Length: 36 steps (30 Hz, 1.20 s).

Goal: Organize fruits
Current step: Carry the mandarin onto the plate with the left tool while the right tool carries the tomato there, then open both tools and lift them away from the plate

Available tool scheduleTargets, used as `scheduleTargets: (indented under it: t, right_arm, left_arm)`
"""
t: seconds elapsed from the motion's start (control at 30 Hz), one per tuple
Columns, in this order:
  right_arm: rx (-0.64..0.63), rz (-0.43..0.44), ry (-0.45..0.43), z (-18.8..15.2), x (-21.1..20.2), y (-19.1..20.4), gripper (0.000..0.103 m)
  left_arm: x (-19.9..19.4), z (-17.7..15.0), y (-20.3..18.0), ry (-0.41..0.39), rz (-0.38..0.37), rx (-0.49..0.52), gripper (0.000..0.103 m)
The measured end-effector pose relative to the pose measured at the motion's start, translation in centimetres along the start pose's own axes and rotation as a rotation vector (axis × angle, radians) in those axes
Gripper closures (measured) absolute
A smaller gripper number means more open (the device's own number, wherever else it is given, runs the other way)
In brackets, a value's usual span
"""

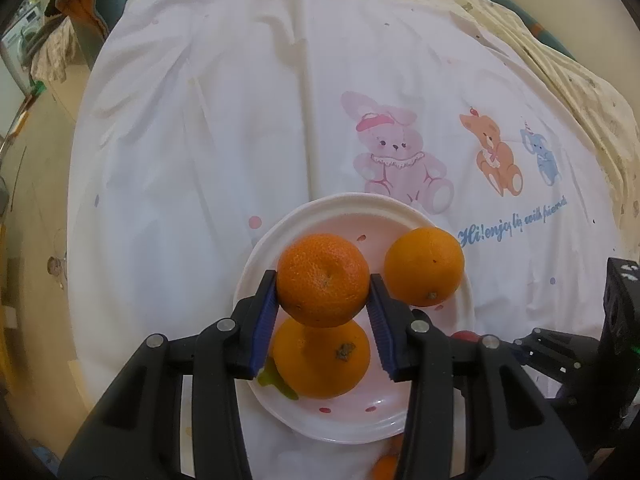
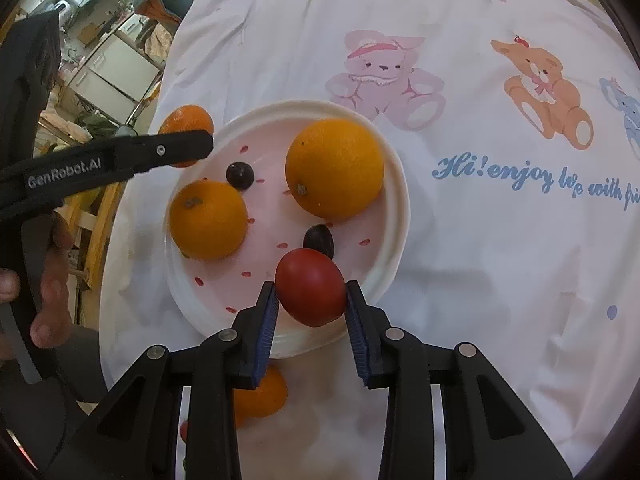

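A white plate (image 1: 256,256) with red specks lies on the cloth; it also shows in the right wrist view (image 2: 394,168). My left gripper (image 1: 323,300) is shut on a rough tangerine (image 1: 322,278) held above the plate; it shows from the side in the right wrist view (image 2: 188,152) with the tangerine (image 2: 185,117). Two oranges lie on the plate: one below the tangerine (image 1: 320,360) (image 2: 208,220), one at the right rim (image 1: 424,266) (image 2: 335,168). My right gripper (image 2: 312,304) is shut on a red tomato (image 2: 311,287) over the plate's near edge. Two dark grapes (image 2: 240,175) (image 2: 318,240) lie on the plate.
The white cloth (image 1: 240,120) with cartoon bears and blue lettering covers the surface. Another orange (image 2: 260,396) and a small red fruit (image 2: 184,432) lie on the cloth near the plate's near edge. A green bit (image 1: 276,382) sits by the plate's orange. Room clutter stands beyond the left edge.
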State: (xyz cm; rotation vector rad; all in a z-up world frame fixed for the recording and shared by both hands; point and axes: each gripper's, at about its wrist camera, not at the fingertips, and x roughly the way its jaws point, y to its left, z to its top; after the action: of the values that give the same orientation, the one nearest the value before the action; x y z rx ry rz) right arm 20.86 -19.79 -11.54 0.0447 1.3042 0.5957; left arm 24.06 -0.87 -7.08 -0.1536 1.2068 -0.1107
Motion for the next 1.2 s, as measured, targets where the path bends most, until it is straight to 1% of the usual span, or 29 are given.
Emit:
scheduleTargets:
  t: [0.13, 0.17, 0.2, 0.23, 0.27, 0.3, 0.33, 0.37, 0.43, 0.53, 0.6, 0.7, 0.83, 0.97, 1.07, 1.13, 1.2]
  right_arm:
    - [0.013, -0.003, 0.006, 0.2, 0.2, -0.1, 0.065]
    - [0.012, -0.006, 0.005, 0.3, 0.1, -0.1, 0.062]
    - [0.013, -0.009, 0.003, 0.3, 0.0, -0.1, 0.048]
    - [0.015, -0.002, -0.003, 0.4, -0.3, -0.1, 0.041]
    - [0.019, -0.002, -0.018, 0.4, -0.6, -0.1, 0.032]
    - [0.022, -0.010, -0.032, 0.4, -0.8, -0.2, 0.031]
    - [0.024, -0.019, -0.043, 0.5, -1.1, -0.3, 0.031]
    - [0.026, -0.021, -0.042, 0.5, -1.3, -0.5, 0.031]
    - [0.044, -0.022, -0.049, 0.6, -1.9, -1.0, 0.031]
    - [0.066, -0.017, -0.068, 0.5, -3.1, -1.7, 0.030]
    - [0.075, -0.026, -0.088, 0.5, -3.9, -1.9, 0.021]
    - [0.095, -0.049, -0.115, 0.3, -4.7, -2.2, 0.014]
    - [0.102, -0.072, -0.142, 0.3, -5.5, -2.1, 0.013]
    - [0.112, -0.070, -0.160, 0.1, -6.3, -1.7, 0.013]
    - [0.107, -0.072, -0.176, -0.3, -7.2, -1.3, 0.013]
    - [0.103, -0.075, -0.191, -0.9, -7.9, -0.8, 0.013]
    - [0.093, -0.071, -0.201, -1.2, -8.5, -0.4, 0.013]
  left_arm:
    - [0.3, -0.1, 0.0, 0.027, -0.021, -0.020, 0.063]
    - [0.4, -0.1, -0.1, 0.037, -0.025, -0.020, 0.063]
    - [0.5, -0.2, -0.1, 0.046, -0.018, -0.018, 0.062]
    - [0.6, -0.3, -0.3, 0.055, -0.004, -0.013, 0.062]
    - [0.7, -0.3, -0.4, 0.062, 0.006, -0.011, 0.057]
    - [0.7, -0.4, -0.5, 0.063, 0.011, -0.007, 0.051]
    - [0.5, -0.4, -0.5, 0.051, 0.020, -0.007, 0.035]
    - [0.3, -0.5, -0.5, 0.034, 0.030, -0.007, 0.024]
    - [-0.3, -0.5, -0.6, 0.001, 0.038, 0.004, 0.018]
    - [-0.5, -0.5, -0.7, -0.008, 0.040, 0.010, 0.018]
    - [-0.9, -0.5, -0.7, -0.022, 0.047, 0.006, 0.018]
    - [-1.2, -0.6, -0.6, -0.035, 0.054, 0.007, 0.018]
    - [-2.2, -1.0, -0.5, -0.055, 0.074, 0.001, 0.018]
    - [-4.0, -1.8, -0.1, -0.085, 0.050, -0.036, 0.018]
    - [-5.5, -2.4, -0.7, -0.122, 0.035, 0.012, 0.018]
    - [-6.5, -2.6, -1.3, -0.143, 0.051, 0.041, 0.018]
    - [-7.5, -3.1, -1.4, -0.166, 0.064, 0.043, 0.018]
